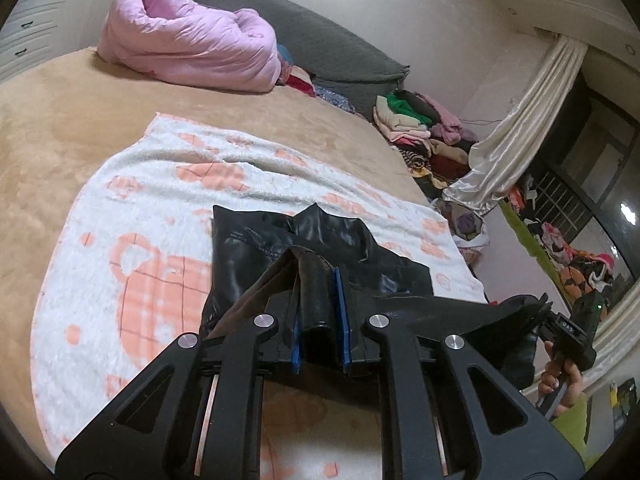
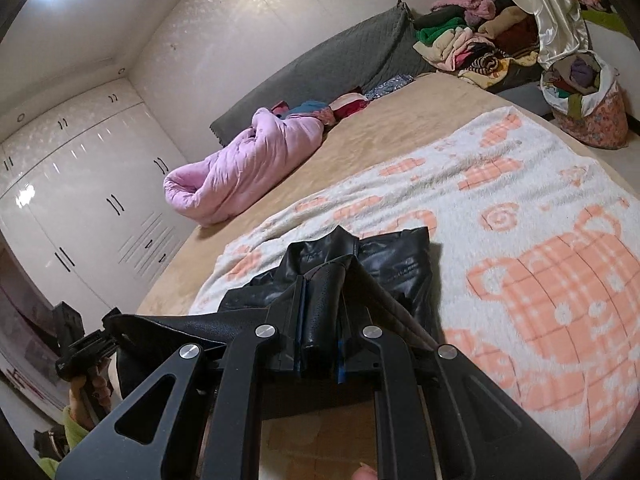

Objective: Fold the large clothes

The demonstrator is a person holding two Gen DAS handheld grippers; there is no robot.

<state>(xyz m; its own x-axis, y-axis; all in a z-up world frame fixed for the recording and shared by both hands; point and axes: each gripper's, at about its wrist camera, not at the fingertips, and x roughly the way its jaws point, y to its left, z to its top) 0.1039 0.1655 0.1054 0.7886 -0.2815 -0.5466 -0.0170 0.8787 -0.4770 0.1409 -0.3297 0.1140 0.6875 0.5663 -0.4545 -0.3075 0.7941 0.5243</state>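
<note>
A black leather garment (image 1: 304, 240) lies on a white and orange patterned blanket (image 1: 132, 208) on the bed; it also shows in the right wrist view (image 2: 392, 256). My left gripper (image 1: 320, 312) is shut on one edge of the garment, a fold pinched between its blue pads. My right gripper (image 2: 320, 312) is shut on another edge of the same garment. The near edge is stretched between the two grippers and lifted off the bed. The right gripper also shows at the right of the left wrist view (image 1: 576, 328), and the left gripper at the left of the right wrist view (image 2: 84, 348).
A pink quilt (image 1: 188, 36) and a grey headboard cushion (image 1: 320, 40) lie at the far side of the tan bed (image 1: 60, 112). A pile of mixed clothes (image 1: 424, 132) sits by a cream curtain (image 1: 516, 128). A bag of clothes (image 2: 584, 100) stands beside the bed. White wardrobes (image 2: 80, 200) line the wall.
</note>
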